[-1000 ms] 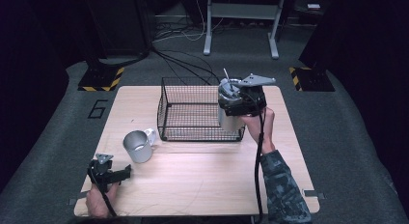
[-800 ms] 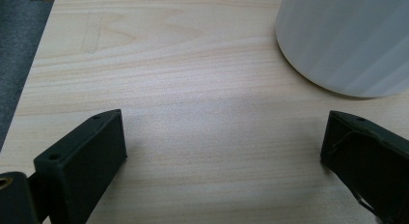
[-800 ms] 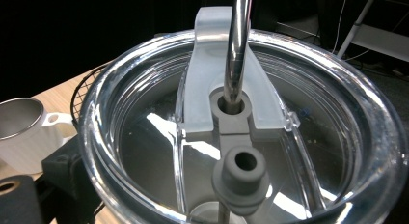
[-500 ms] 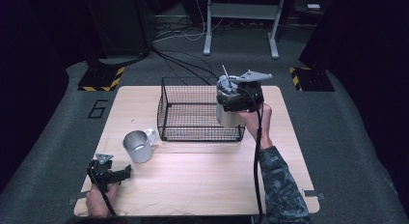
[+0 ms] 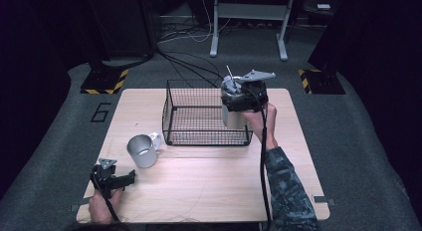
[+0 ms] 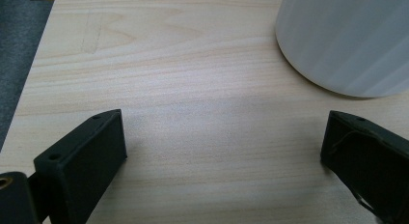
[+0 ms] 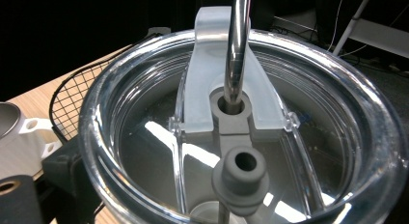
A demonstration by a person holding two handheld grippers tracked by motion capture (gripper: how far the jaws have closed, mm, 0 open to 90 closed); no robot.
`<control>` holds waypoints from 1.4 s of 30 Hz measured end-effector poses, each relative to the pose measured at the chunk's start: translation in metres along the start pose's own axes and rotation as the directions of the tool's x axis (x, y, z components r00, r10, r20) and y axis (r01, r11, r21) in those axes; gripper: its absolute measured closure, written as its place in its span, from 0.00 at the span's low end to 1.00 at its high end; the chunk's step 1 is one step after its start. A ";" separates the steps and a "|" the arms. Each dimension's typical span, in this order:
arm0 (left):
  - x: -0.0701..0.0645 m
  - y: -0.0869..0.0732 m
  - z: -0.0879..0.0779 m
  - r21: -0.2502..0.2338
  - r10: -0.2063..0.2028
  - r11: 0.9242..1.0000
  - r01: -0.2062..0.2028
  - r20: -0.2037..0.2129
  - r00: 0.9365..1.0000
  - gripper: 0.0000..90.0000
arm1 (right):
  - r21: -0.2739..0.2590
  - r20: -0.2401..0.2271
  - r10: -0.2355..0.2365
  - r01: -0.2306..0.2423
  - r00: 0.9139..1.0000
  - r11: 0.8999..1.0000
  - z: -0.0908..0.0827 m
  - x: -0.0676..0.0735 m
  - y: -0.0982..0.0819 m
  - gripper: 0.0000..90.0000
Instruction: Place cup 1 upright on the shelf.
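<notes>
Right gripper [image 5: 242,99] with the white tumbler [image 5: 233,116] drifts a bit further back and left over the wire basket's [image 5: 174,122] right end, so the tumbler now overlaps the basket more.

Left gripper [image 5: 130,176] parked low at about 7 o'clock on the table, held from below by the left hand [image 5: 103,207], grey plate on top, cable trailing back toward 6. Jaws spread wide and pointing toward 3, one black finger [image 6: 82,159] at each bottom corner in the left gripper view. Right gripper [image 5: 238,107] up around 1 o'clock, raised off the surface, grey plate pointing toward 2. Right hand [image 5: 260,124] gripping it from the near side, camo sleeve [image 5: 287,188] running back toward 5, cable hanging along the forearm.
</notes>
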State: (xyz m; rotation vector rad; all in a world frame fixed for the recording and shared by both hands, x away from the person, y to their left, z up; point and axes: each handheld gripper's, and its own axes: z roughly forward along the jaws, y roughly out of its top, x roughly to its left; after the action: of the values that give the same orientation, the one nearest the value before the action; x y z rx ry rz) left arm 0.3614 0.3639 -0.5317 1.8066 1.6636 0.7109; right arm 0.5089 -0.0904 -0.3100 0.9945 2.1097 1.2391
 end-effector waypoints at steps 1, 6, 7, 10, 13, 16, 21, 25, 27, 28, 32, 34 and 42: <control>0.000 0.000 0.000 -0.001 0.000 1.000 0.000 0.000 1.000 0.02 | 0.001 0.000 -0.002 0.002 1.000 1.000 0.001 0.000 0.000 0.04; 0.000 0.000 0.000 0.000 0.000 1.000 0.000 0.000 1.000 0.02 | 0.006 0.005 0.002 -0.002 1.000 1.000 0.006 -0.002 0.002 0.04; 0.000 0.000 0.000 -0.001 0.001 1.000 -0.001 0.000 1.000 0.02 | 0.005 0.004 0.000 0.000 1.000 1.000 0.007 -0.002 0.003 0.04; 0.000 0.000 0.000 -0.001 0.001 1.000 -0.001 0.000 1.000 0.02 | 0.007 0.006 -0.007 0.007 1.000 1.000 0.011 -0.002 0.004 0.04; 0.000 0.000 0.000 -0.001 0.003 1.000 -0.003 0.000 1.000 0.02 | 0.015 0.006 0.000 0.000 1.000 1.000 0.015 -0.001 0.005 0.04; 0.000 0.000 0.000 -0.001 0.004 1.000 -0.004 0.001 1.000 0.02 | 0.024 0.006 -0.004 0.004 1.000 1.000 0.019 -0.001 0.006 0.04; 0.000 0.000 0.000 -0.001 0.004 1.000 -0.004 0.001 1.000 0.02 | 0.037 0.009 -0.012 0.012 1.000 0.999 0.025 -0.002 0.007 0.04; 0.000 0.000 0.000 -0.001 0.004 1.000 -0.004 0.001 1.000 0.02 | 0.047 0.015 -0.007 0.006 1.000 0.999 0.031 -0.003 0.006 0.04; 0.000 0.000 0.000 -0.001 0.005 1.000 -0.005 0.001 1.000 0.02 | 0.057 0.016 -0.010 0.009 1.000 0.998 0.034 -0.005 0.005 0.04; 0.000 0.000 0.000 -0.002 0.005 1.000 -0.005 0.001 1.000 0.02 | 0.058 0.017 -0.006 0.005 1.000 0.998 0.035 -0.005 0.005 0.04; 0.000 0.000 0.000 -0.001 0.005 1.000 -0.005 0.001 1.000 0.02 | 0.068 0.017 -0.003 0.002 1.000 0.998 0.042 -0.008 0.003 0.04; 0.000 0.000 0.000 -0.002 0.004 1.000 -0.004 0.001 1.000 0.02 | 0.082 0.017 -0.003 0.001 1.000 0.997 0.046 -0.011 0.002 0.04; 0.000 0.000 0.000 -0.004 0.002 1.000 -0.002 -0.001 1.000 0.02 | 0.106 0.025 0.022 -0.025 0.999 0.994 0.058 -0.015 -0.002 0.04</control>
State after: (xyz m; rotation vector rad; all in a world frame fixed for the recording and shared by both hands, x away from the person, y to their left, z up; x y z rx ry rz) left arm 0.3611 0.3637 -0.5320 1.8053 1.6599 0.7162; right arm 0.5594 -0.0726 -0.3379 1.0771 2.1704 1.1308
